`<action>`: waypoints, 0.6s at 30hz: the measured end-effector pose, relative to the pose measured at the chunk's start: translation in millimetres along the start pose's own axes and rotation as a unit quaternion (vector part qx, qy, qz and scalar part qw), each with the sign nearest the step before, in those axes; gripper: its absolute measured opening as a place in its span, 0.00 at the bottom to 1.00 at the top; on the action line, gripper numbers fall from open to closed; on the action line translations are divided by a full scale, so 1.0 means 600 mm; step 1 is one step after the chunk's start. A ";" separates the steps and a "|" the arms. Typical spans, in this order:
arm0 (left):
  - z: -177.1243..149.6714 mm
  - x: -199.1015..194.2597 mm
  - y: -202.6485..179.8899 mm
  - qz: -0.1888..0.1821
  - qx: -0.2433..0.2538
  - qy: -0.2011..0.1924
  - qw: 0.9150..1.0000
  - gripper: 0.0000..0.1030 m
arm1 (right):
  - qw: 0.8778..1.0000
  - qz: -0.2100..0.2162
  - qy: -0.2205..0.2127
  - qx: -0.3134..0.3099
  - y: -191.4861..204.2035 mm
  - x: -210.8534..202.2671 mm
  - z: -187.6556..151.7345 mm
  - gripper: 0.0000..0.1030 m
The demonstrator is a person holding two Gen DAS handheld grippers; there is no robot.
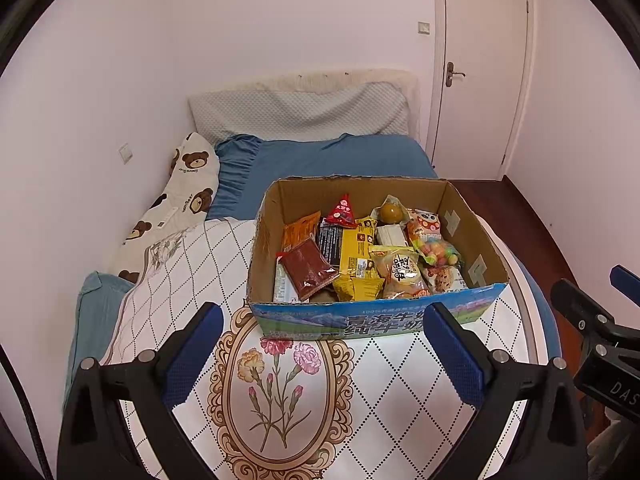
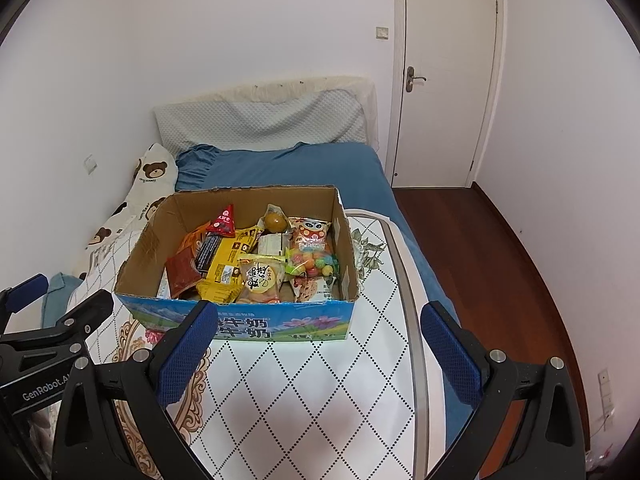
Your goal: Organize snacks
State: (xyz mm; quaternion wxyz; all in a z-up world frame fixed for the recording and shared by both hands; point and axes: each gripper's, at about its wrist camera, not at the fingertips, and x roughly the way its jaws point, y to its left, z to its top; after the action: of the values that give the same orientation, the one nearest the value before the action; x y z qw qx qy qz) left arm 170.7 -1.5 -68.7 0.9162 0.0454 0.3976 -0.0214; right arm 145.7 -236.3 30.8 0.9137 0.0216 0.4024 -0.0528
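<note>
Blue-padded fingers [image 1: 452, 352] of the left gripper [image 1: 322, 356] and right gripper [image 2: 318, 356] spread wide, empty, above a white diamond-patterned tabletop [image 2: 320, 400]. Just beyond them sits the cardboard box [image 1: 460, 216] of snacks [image 1: 360, 256]. Farther off lies a blue bed [image 2: 288, 172]; a white door [image 2: 444, 80] stands far right.

Brown cardboard box [image 1: 460, 216], blue printed front. Inside the box: red triangular packet [image 1: 341, 211], yellow wrapper [image 1: 356, 258], dark red pouch [image 1: 310, 268], multicoloured candy bag [image 1: 438, 250]. Under the box: white cloth [image 1: 400, 400], dotted diamond grid, pink-and-yellow flower motif. Behind the box: blue sheet [image 1: 320, 160]; bear-print pillow [image 1: 188, 184], brown on cream.
</note>
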 end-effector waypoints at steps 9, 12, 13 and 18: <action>0.000 -0.003 0.000 0.000 0.000 -0.001 1.000 1.00 | 1.000 0.000 0.000 0.001 0.000 -0.001 0.000 1.00; -0.001 -0.002 0.000 0.000 0.000 -0.001 1.000 1.00 | 1.000 0.001 0.000 0.002 0.000 -0.002 0.001 1.00; 0.000 -0.002 0.000 0.000 0.000 -0.002 1.000 1.00 | 1.000 0.001 0.000 0.001 -0.001 -0.002 0.001 1.00; 0.000 -0.003 0.001 -0.001 0.000 -0.001 1.000 1.00 | 1.000 0.002 -0.001 0.001 -0.002 -0.002 0.001 1.00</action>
State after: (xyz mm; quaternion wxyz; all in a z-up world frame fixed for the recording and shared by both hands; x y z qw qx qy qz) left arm 169.7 -1.0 -67.5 0.9166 0.0450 0.3966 -0.0224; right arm 145.1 -237.2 32.4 0.9143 0.0229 0.4010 -0.0517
